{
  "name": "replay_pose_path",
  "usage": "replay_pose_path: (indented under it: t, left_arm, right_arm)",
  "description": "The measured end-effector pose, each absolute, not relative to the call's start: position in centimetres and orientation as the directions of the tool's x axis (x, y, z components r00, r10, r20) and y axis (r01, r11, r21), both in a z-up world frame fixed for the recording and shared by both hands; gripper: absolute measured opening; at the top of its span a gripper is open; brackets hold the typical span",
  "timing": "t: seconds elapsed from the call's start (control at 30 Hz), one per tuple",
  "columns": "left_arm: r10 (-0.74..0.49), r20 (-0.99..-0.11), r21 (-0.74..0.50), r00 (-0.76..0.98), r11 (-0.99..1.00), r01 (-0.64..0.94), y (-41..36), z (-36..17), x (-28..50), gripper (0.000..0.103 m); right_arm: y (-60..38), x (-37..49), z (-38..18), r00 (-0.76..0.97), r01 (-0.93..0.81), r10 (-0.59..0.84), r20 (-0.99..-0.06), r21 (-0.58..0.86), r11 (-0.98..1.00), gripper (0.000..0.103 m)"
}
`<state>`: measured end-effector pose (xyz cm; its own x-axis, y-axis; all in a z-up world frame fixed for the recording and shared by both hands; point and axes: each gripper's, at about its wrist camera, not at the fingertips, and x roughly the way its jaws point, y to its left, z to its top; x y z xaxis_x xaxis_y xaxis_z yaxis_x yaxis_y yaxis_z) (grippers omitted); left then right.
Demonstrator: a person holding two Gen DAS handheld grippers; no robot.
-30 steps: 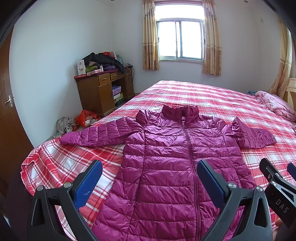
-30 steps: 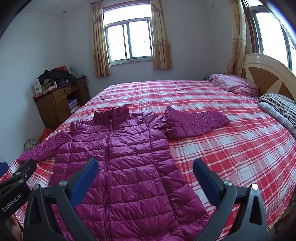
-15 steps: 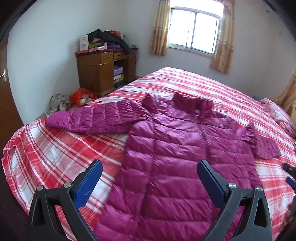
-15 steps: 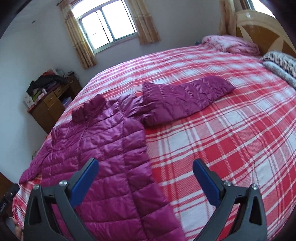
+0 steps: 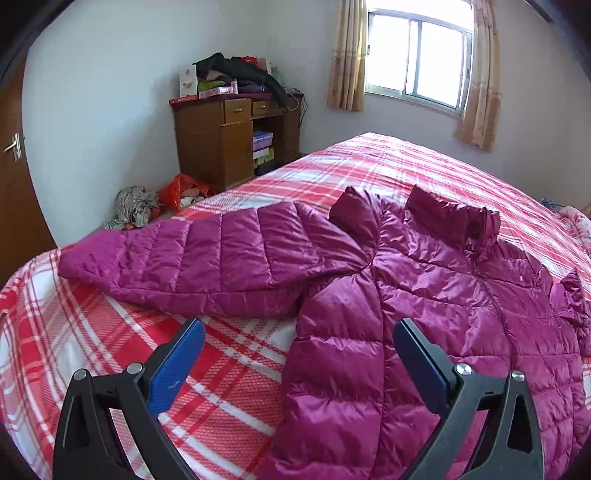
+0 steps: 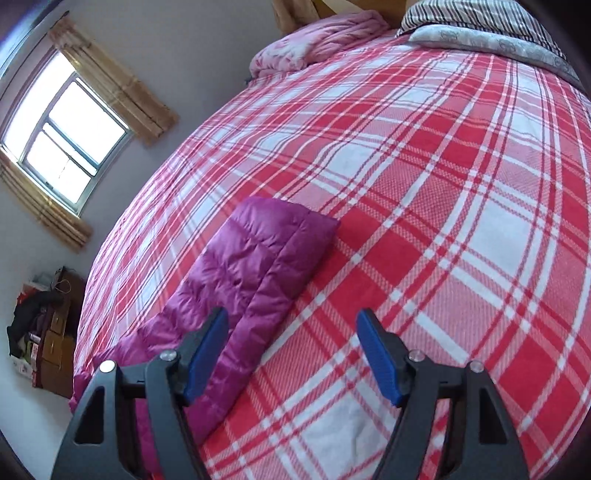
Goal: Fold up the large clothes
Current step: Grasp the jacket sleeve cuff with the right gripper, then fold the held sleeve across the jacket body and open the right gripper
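A magenta quilted puffer jacket lies face up and zipped on the red plaid bed. Its one sleeve stretches out toward the bed's near-left corner. My left gripper hovers open over the jacket's side, below that sleeve's armpit, with nothing between its blue pads. In the right wrist view the other sleeve lies flat, cuff pointing up the bed. My right gripper hangs over that sleeve's lower edge; its jaws are closing, with only bedspread and the sleeve's edge beneath them, nothing pressed.
A wooden desk piled with clothes and boxes stands by the wall beyond the bed's left edge, with bags on the floor. A pink quilt and striped pillows sit at the bed's head. A door is at far left.
Both grippers have come down and apart, the left toward the jacket's left sleeve, the right toward the right sleeve with a strong roll. The right jaws have narrowed.
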<state>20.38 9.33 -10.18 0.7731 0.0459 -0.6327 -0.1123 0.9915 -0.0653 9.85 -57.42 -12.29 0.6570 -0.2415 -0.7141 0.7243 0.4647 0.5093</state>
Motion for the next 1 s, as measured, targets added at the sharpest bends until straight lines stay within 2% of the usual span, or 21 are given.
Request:
replay_pose_path:
  t: [0.1, 0.27, 0.3, 0.33, 0.37, 0.53, 0.63, 0.8, 1.0]
  left_arm:
    - [0.051, -0.629, -0.063, 0.776, 0.991, -0.116, 8.9, -11.2, 20.9, 0.102]
    - [0.07, -0.651, -0.007, 0.756, 0.995, -0.098, 8.0, -12.8, 21.7, 0.102]
    - [0.072, -0.667, 0.002, 0.742, 0.996, -0.095, 7.8, -13.2, 21.9, 0.102]
    - [0.072, -0.675, 0.006, 0.734, 0.996, -0.093, 7.6, -13.5, 22.0, 0.102]
    - [0.07, -0.682, 0.009, 0.728, 0.996, -0.087, 7.4, -13.7, 22.2, 0.102]
    - [0.082, -0.658, 0.067, 0.749, 0.996, -0.05, 6.1, -13.5, 21.8, 0.102]
    - [0.062, -0.648, 0.064, 0.759, 0.998, -0.028, 6.0, -13.2, 21.4, 0.102]
    - [0.024, -0.632, 0.013, 0.775, 1.0, -0.02, 6.8, -12.2, 20.9, 0.102]
    - [0.014, -0.6, -0.056, 0.8, 0.997, -0.06, 9.2, -10.6, 20.6, 0.102]
  right_arm:
    - [-58.0, 11.5, -12.9, 0.639, 0.75, -0.271, -0.72, 0.504, 0.428, 0.076]
    - [-58.8, 14.3, -13.1, 0.57, 0.8, -0.363, -0.737, 0.399, 0.447, 0.075]
    - [-58.5, 14.8, -13.1, 0.538, 0.815, -0.386, -0.749, 0.345, 0.466, 0.066]
    - [-58.2, 15.1, -13.2, 0.504, 0.828, -0.411, -0.76, 0.289, 0.481, 0.044]
    - [-58.0, 15.2, -13.4, 0.494, 0.829, -0.425, -0.759, 0.262, 0.495, 0.036]
    - [-58.7, 13.3, -13.5, 0.547, 0.795, -0.391, -0.74, 0.313, 0.519, 0.014]
    - [-58.1, 11.6, -11.4, 0.565, 0.791, -0.426, -0.707, 0.317, 0.523, 0.012]
    - [-53.9, 10.2, -5.4, 0.639, 0.72, -0.466, -0.612, 0.263, 0.642, 0.012]
    - [-43.8, 12.1, 1.6, 0.781, 0.522, -0.379, -0.496, 0.186, 0.832, 0.012]
